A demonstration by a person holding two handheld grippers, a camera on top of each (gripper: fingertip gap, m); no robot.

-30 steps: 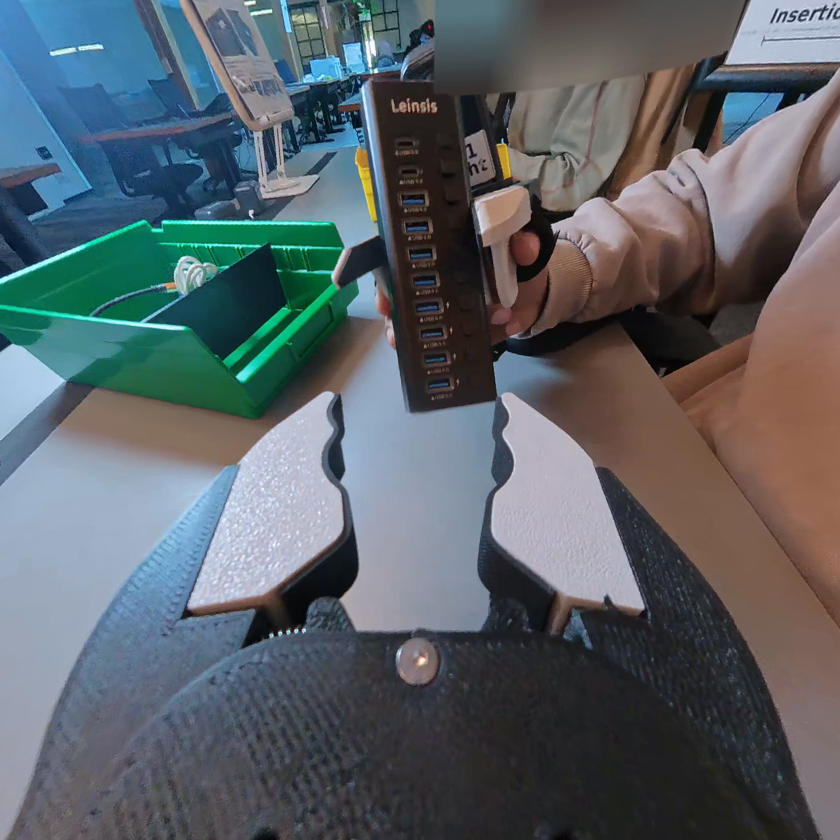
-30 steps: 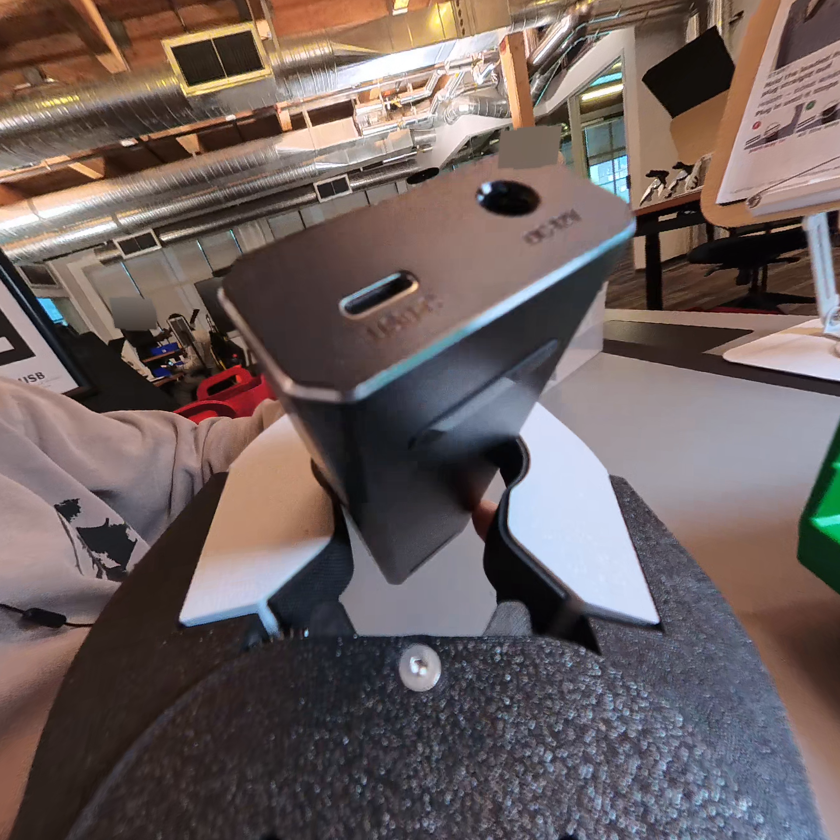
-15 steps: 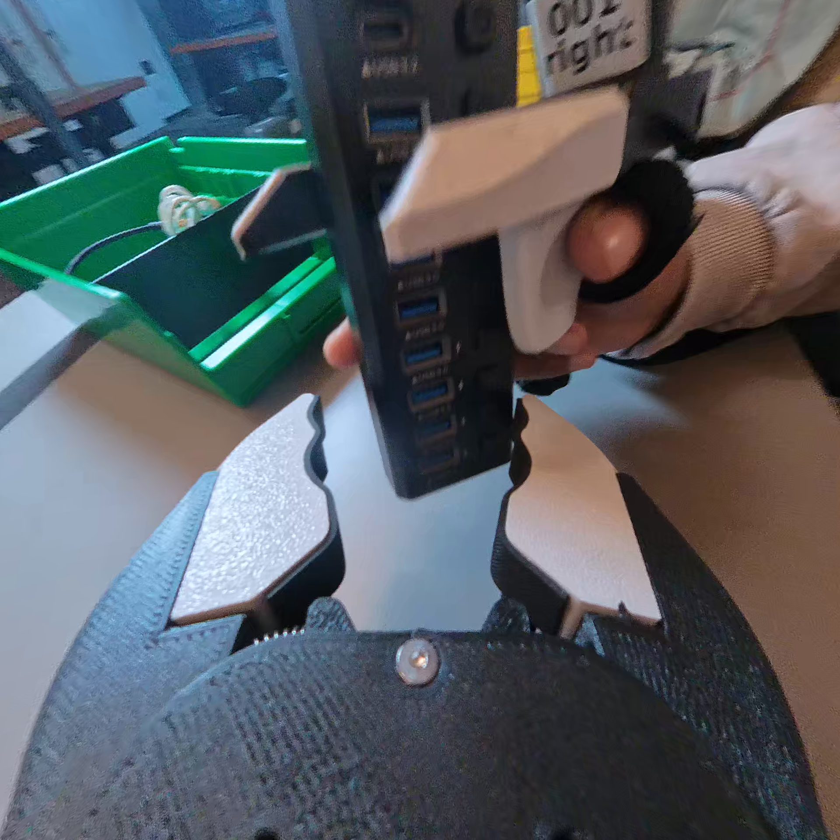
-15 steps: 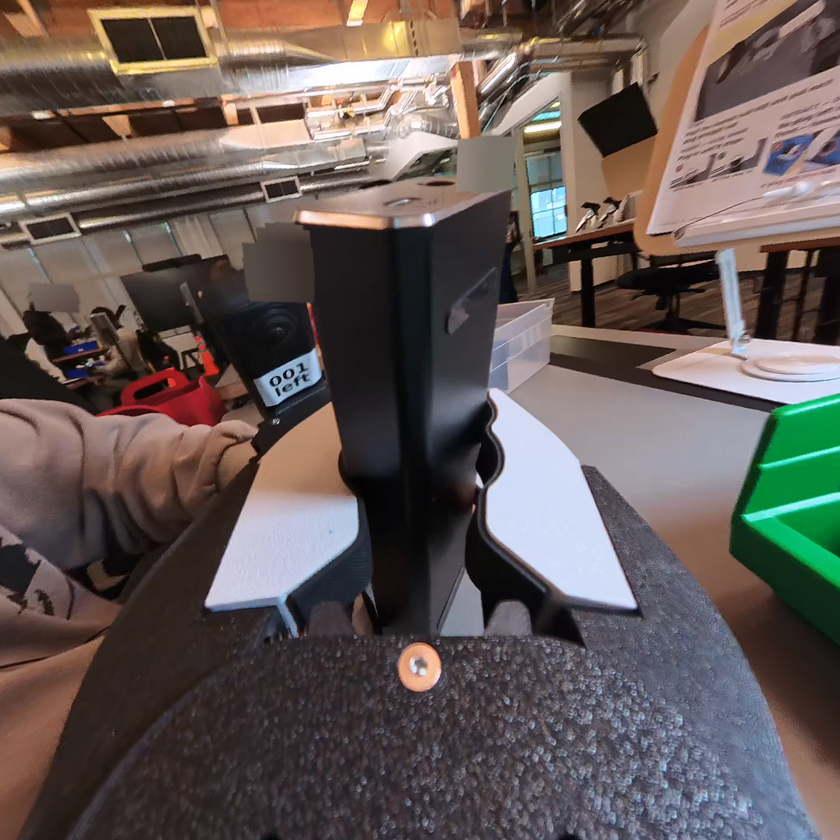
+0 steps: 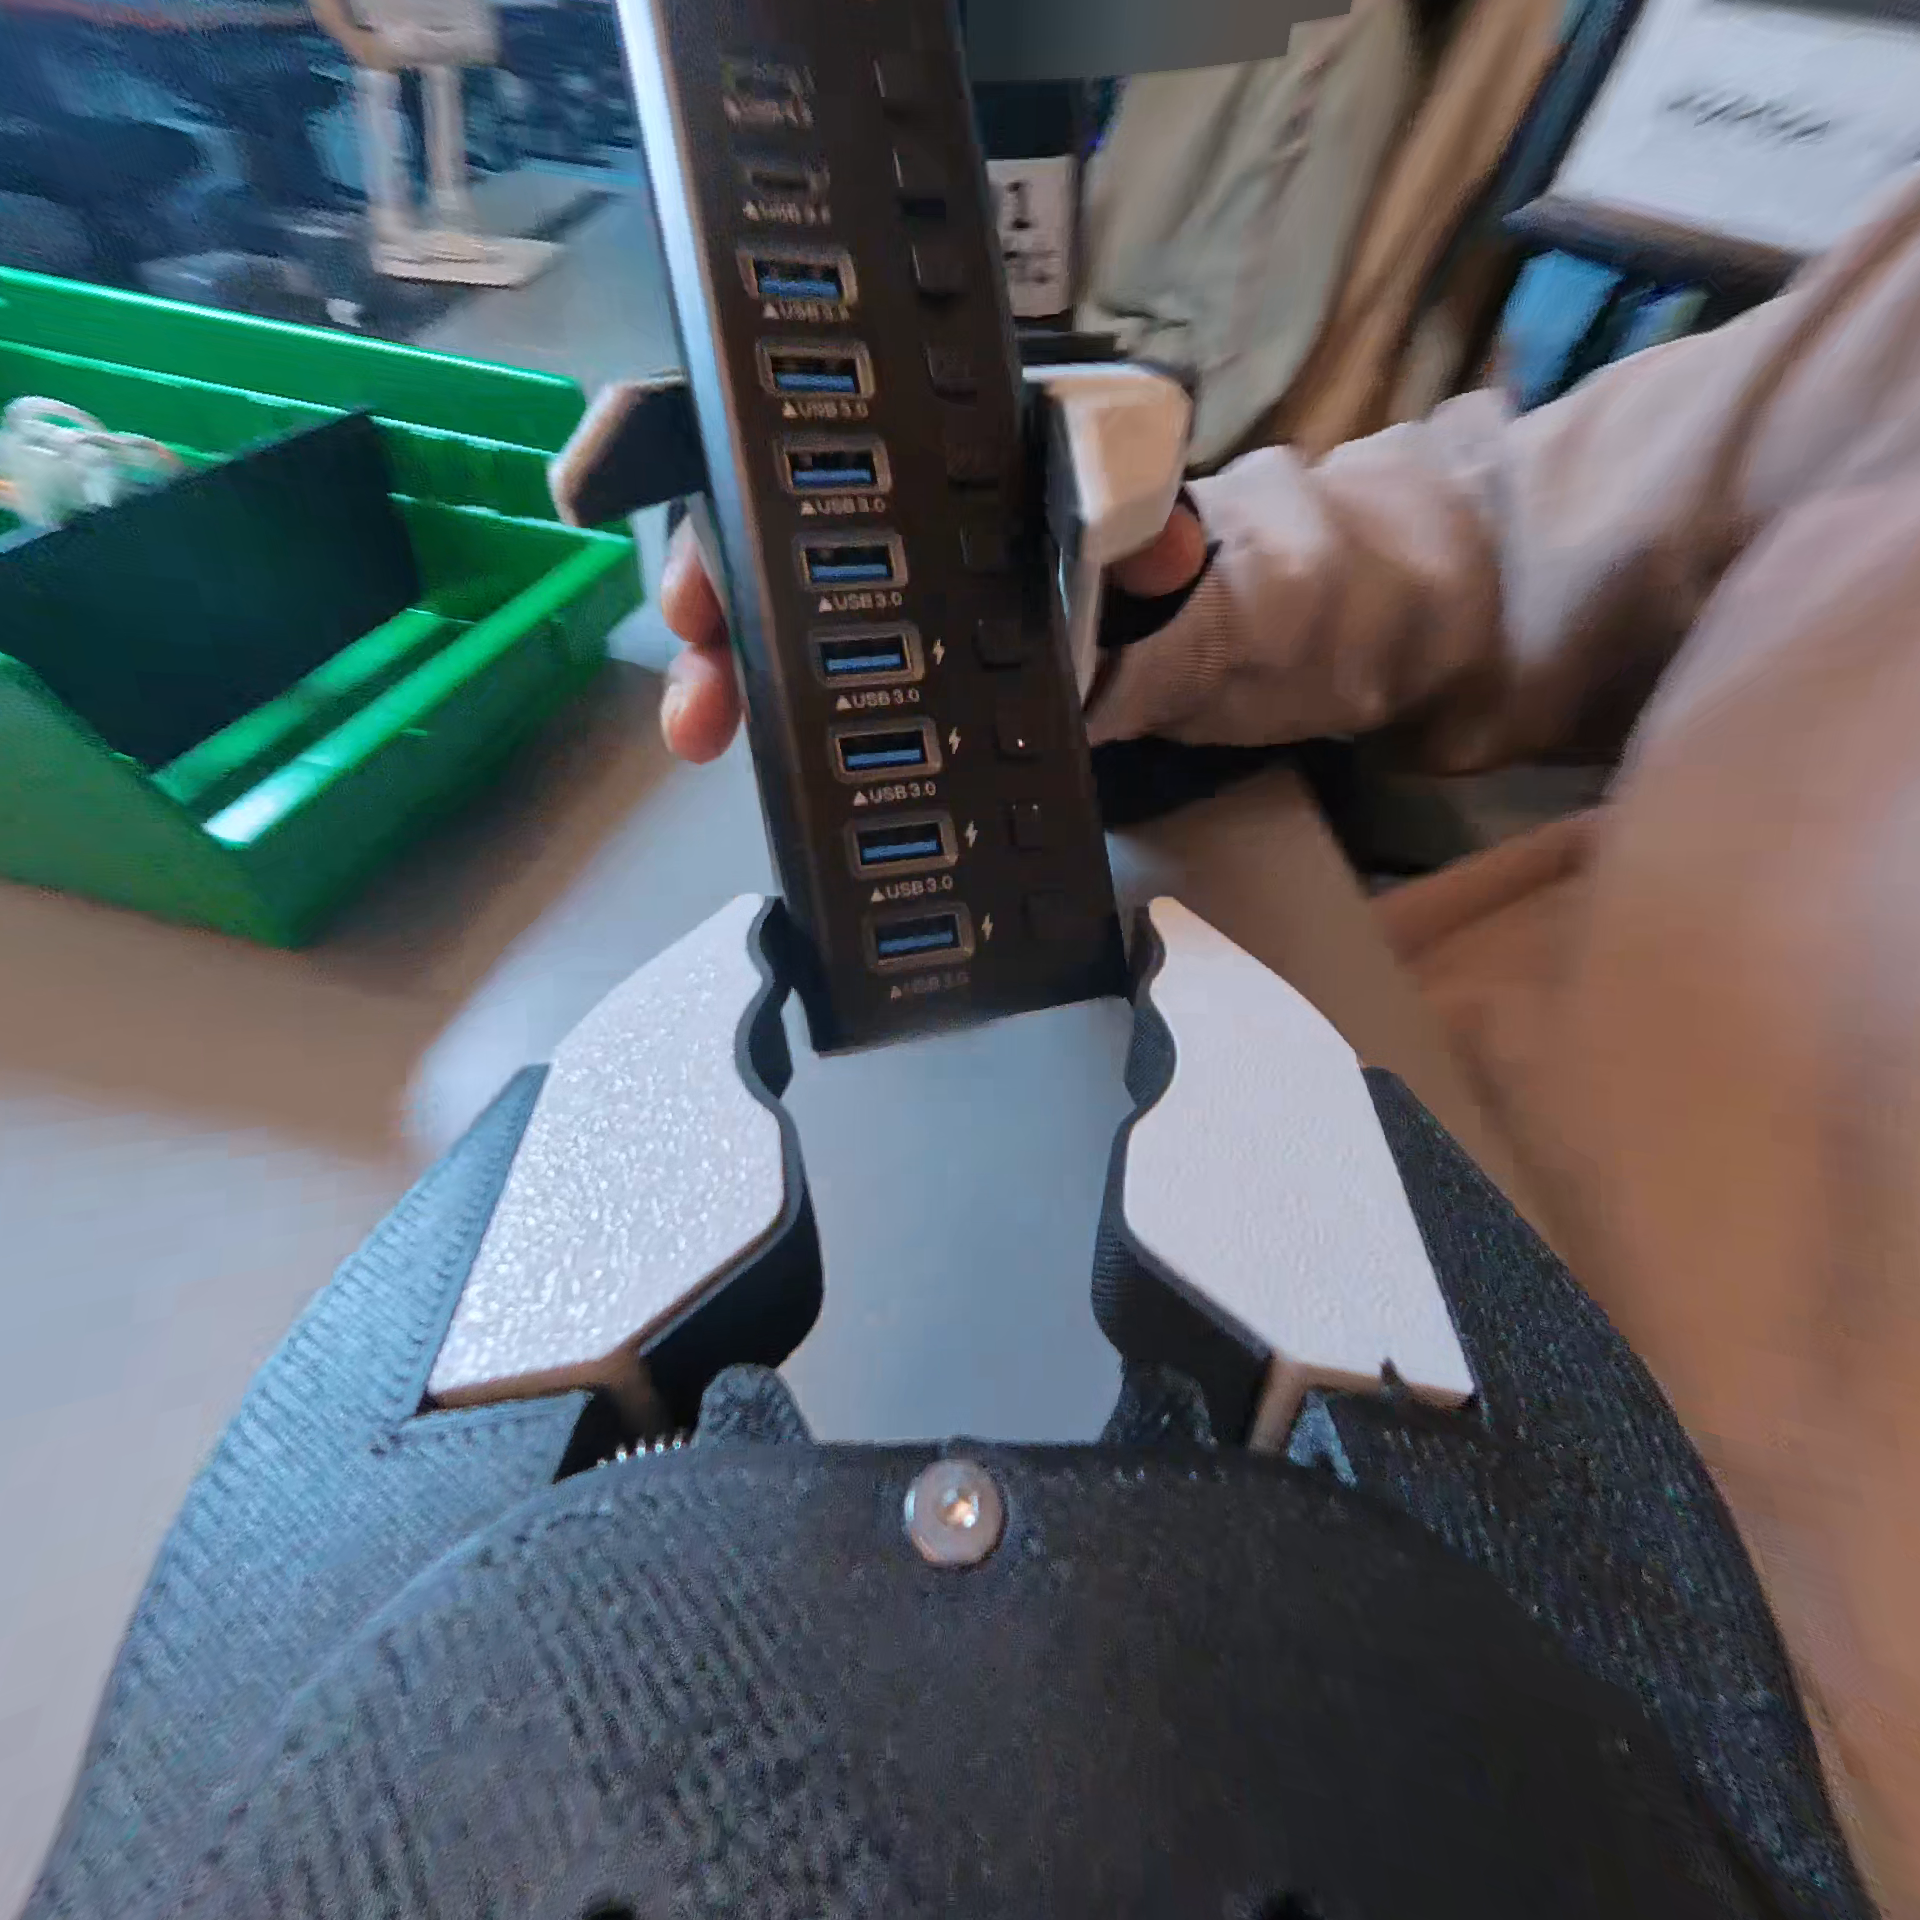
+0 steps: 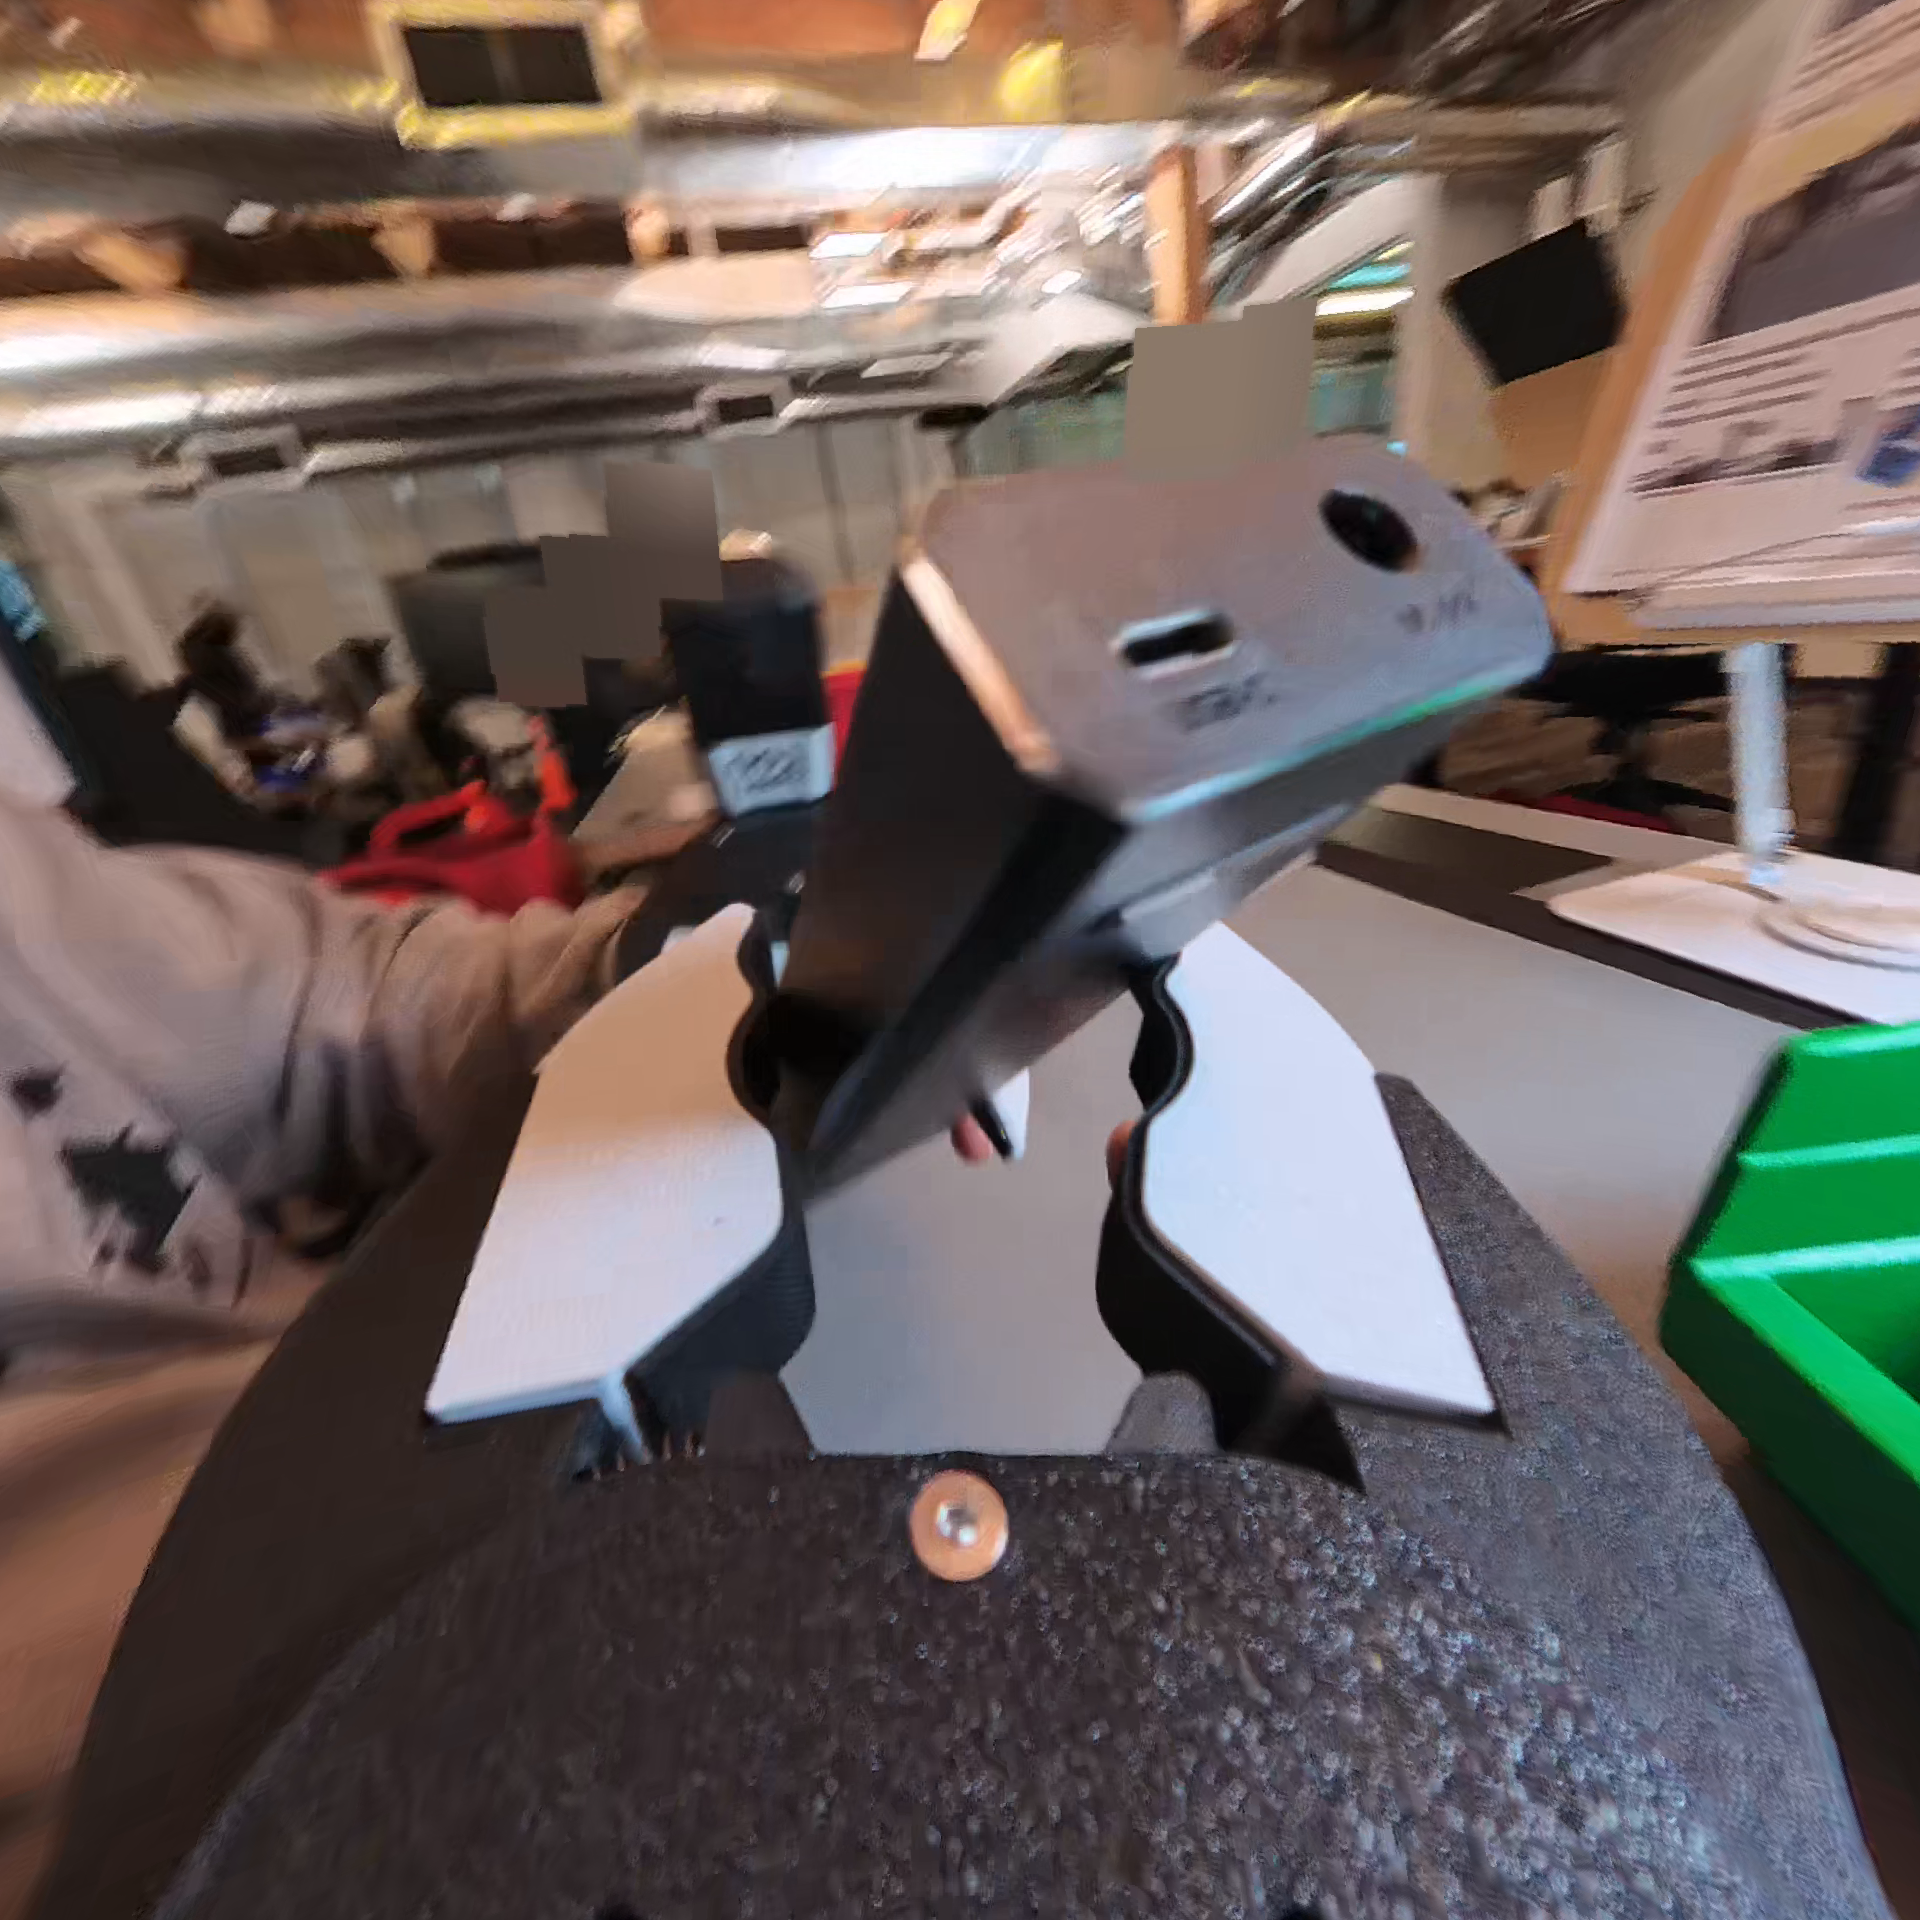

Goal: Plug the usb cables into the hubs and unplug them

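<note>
A long black USB hub (image 5: 883, 582) with a row of blue ports stands upright above the table. My left gripper (image 5: 956, 935) has its fingertips pressed on both sides of the hub's lower end. My right gripper (image 5: 862, 457) clamps the hub at mid-height, with a hand behind it. In the right wrist view the hub (image 6: 1195, 644) leans to the right between my right gripper's (image 6: 951, 966) fingers, its grey end face with a slot port towards the camera. A coiled cable (image 5: 62, 457) lies in the green bin; no cable is plugged in.
A green bin (image 5: 312, 727) with a black divider (image 5: 208, 582) sits on the grey table (image 5: 208, 1143) at the left; it also shows in the right wrist view (image 6: 1818, 1247). A person's sleeve (image 5: 1455, 582) fills the right side. A sign on a stand (image 6: 1766, 416) is at the back.
The hub came towards my left gripper and its lower end went between the left fingers, which closed in on it. In the right wrist view the hub tilted to the right.
</note>
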